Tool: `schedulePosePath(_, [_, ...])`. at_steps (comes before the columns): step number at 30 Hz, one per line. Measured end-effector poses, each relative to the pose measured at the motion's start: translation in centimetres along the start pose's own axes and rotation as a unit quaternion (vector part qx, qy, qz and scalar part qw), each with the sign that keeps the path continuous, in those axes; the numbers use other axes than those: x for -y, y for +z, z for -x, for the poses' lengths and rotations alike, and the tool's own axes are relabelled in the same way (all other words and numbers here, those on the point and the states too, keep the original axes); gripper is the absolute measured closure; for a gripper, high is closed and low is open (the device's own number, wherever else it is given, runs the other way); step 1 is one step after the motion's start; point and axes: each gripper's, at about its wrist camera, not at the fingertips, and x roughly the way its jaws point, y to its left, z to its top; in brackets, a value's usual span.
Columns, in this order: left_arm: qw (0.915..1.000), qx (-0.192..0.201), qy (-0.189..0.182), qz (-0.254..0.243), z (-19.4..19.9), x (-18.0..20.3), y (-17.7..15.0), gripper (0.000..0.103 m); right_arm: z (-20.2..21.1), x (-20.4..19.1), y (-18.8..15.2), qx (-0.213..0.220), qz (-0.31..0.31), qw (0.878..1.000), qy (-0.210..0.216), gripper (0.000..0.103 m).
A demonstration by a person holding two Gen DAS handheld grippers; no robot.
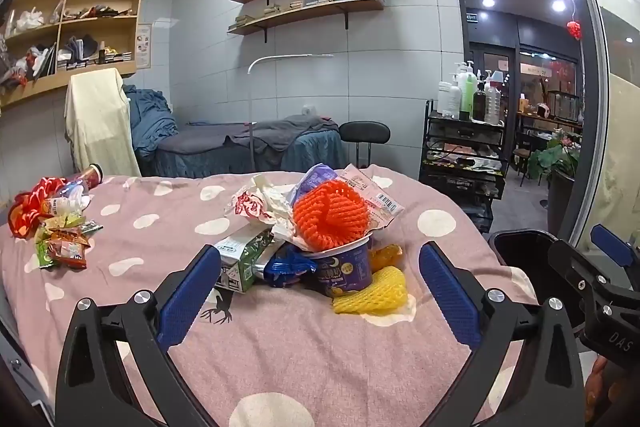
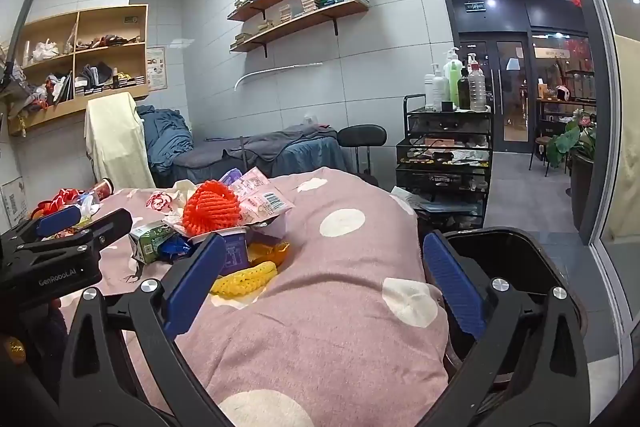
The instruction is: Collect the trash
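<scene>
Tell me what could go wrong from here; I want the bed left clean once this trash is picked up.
1. The orange net sits loosely on top of the purple cup; grabbing the cup may tip it and spill whatever is inside onto the blanket.
2. The second wrapper heap lies far left and could be missed.
3. The bin stands off the bed's right edge, so light wrappers may drop on the floor in transit.

Trash heap (image 1: 320, 239) on bed (image 1: 280, 347), bin (image 2: 512, 267) right of bed
</scene>
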Motion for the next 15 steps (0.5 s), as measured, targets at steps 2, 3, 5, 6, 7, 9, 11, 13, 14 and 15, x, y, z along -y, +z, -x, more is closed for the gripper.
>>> schedulePosePath(2, [1.0000,0.006,0.000,0.003,0.09,-0.07,-0.02,0.005,-0.06,-0.02,-0.04,-0.001,0.001,1.000,0.000,0.005])
schedulePosePath(3, [1.0000,0.003,0.001,0.000,0.03,-0.02,-0.02,0.005,-0.05,-0.02,-0.05,0.000,0.001,1.000,0.000,0.005])
schedulePosePath(5, [1.0000,0.003,0.001,-0.001,0.03,-0.02,-0.02,0.005,-0.10,-0.02,-0.10,0.001,0.000,1.000,0.000,0.005])
schedulePosePath(6, [1.0000,0.005,0.000,-0.002,0.07,0.00,-0.02,0.005,0.00,-0.03,-0.12,0.005,0.000,1.000,0.001,0.005])
schedulePosePath(7, [1.0000,0.004,0.000,-0.001,0.07,-0.02,-0.03,0.005,0.02,-0.03,-0.15,0.004,0.000,1.000,0.002,0.005])
schedulePosePath(9, [1.0000,0.002,0.001,-0.001,0.10,-0.09,-0.01,0.005,0.17,0.00,-0.03,0.004,-0.004,1.000,0.003,0.005])
schedulePosePath(11, [1.0000,0.000,0.002,-0.001,0.40,0.06,0.29,0.005,-0.17,-0.01,-0.54,0.001,-0.005,1.000,0.005,0.005])
schedulePosePath(13, [1.0000,0.001,0.002,-0.002,0.62,0.49,0.47,0.005,0.11,-0.10,-0.62,0.002,-0.006,1.000,0.006,0.005])
schedulePosePath(14, [1.0000,0.001,0.002,-0.002,0.74,0.55,0.55,0.005,0.16,-0.12,-0.72,0.003,-0.006,1.000,0.006,0.005])
schedulePosePath(15, [1.0000,0.001,0.002,-0.002,0.68,0.47,0.50,0.005,-0.35,-0.25,-0.57,-0.001,-0.005,1.000,0.007,0.005])
